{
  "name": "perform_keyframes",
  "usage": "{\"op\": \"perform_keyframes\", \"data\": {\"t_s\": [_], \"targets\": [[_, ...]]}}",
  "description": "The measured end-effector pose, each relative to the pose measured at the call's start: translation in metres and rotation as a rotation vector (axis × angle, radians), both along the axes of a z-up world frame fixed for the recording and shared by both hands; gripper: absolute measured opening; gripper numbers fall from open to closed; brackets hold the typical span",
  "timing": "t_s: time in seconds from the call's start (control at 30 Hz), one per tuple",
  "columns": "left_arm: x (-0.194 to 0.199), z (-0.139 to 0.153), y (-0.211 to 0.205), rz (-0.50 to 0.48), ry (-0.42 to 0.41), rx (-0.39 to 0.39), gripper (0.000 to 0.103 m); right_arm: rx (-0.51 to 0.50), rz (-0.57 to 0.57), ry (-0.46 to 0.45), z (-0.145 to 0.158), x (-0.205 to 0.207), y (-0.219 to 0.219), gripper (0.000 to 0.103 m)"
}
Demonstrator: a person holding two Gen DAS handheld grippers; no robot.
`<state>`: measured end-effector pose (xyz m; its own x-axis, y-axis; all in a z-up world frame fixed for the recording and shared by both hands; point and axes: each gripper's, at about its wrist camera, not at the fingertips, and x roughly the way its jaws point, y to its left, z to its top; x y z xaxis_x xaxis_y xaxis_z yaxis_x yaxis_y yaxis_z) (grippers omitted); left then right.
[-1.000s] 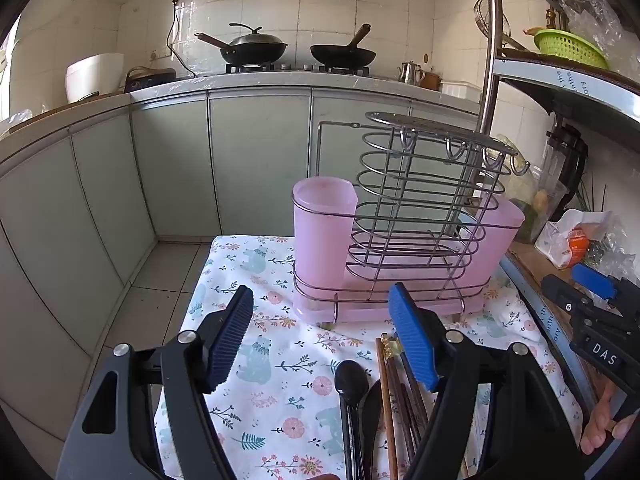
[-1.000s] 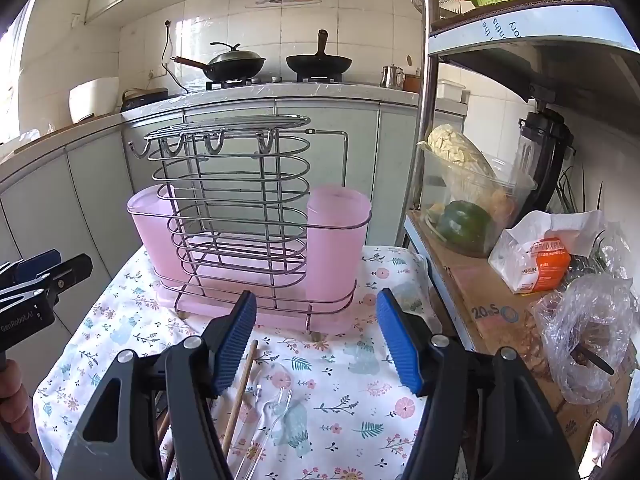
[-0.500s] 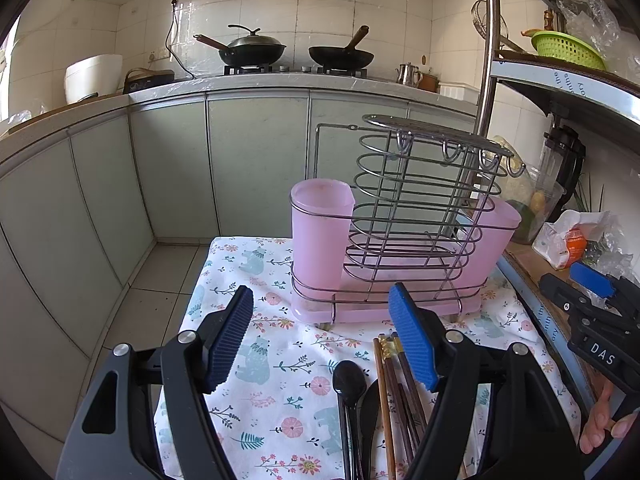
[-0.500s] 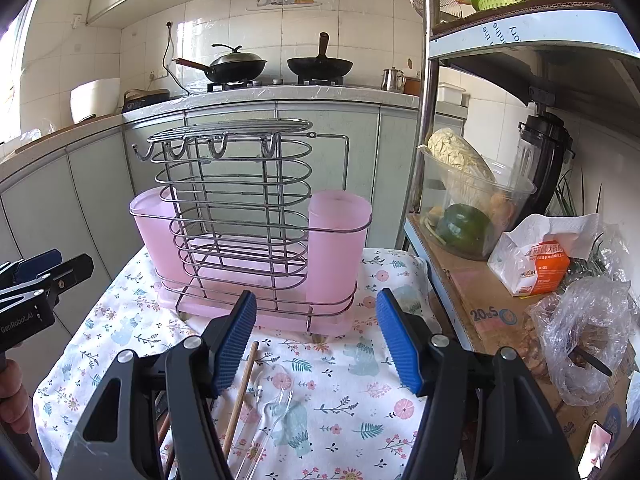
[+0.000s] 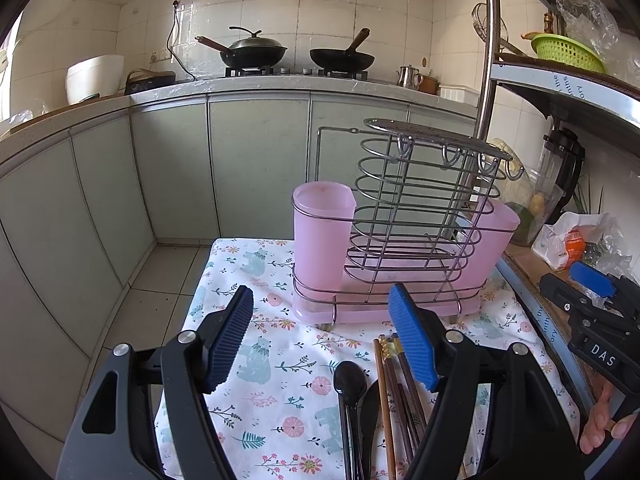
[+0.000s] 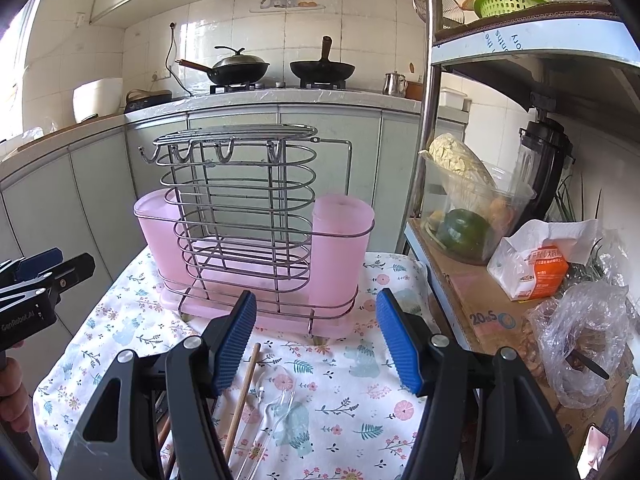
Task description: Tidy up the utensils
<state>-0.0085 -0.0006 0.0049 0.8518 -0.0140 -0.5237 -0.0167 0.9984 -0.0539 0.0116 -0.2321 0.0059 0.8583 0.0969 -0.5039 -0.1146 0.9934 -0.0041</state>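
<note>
Utensils lie loose on the floral tablecloth point(image 5: 256, 364), in front of the wire and pink plastic utensil rack point(image 5: 400, 248), which stands at the far end of the small table so its two cups and centre cage can be reached from the near side. Furthest left works the left gripper point(image 5: 320, 344), its jaws spread wide and holding nothing, hovering above the cloth. Just below it rests a black spoon point(image 5: 350, 380), bowl toward the rack, and beside that a bundle of brown chopsticks point(image 5: 396, 384), partly hidden under the gripper's right finger. Laid side by side with handles toward the person, they seem placed for easy picking. Further right, the right gripper point(image 6: 316, 340) is also wide open and empty, aimed at the rack's right-hand cup point(image 6: 340, 248). Beneath it lie a single wooden chopstick point(image 6: 242, 396) and what looks like a clear plastic fork or spoon point(image 6: 276, 412), hard to make out against the pattern. Nothing sits in the rack yet, so sorting appears to be just starting.
</note>
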Motion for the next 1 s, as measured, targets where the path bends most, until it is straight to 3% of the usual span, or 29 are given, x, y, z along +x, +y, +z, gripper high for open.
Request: {"op": "perform_keyframes", "data": {"t_s": [1.0], "targets": [[-0.0078,0.0085,0.0011,-0.007,-0.018,-0.005,0.071,-0.016,0.006,-0.029,0.0071,-0.0084,0.0040,0.061]]}}
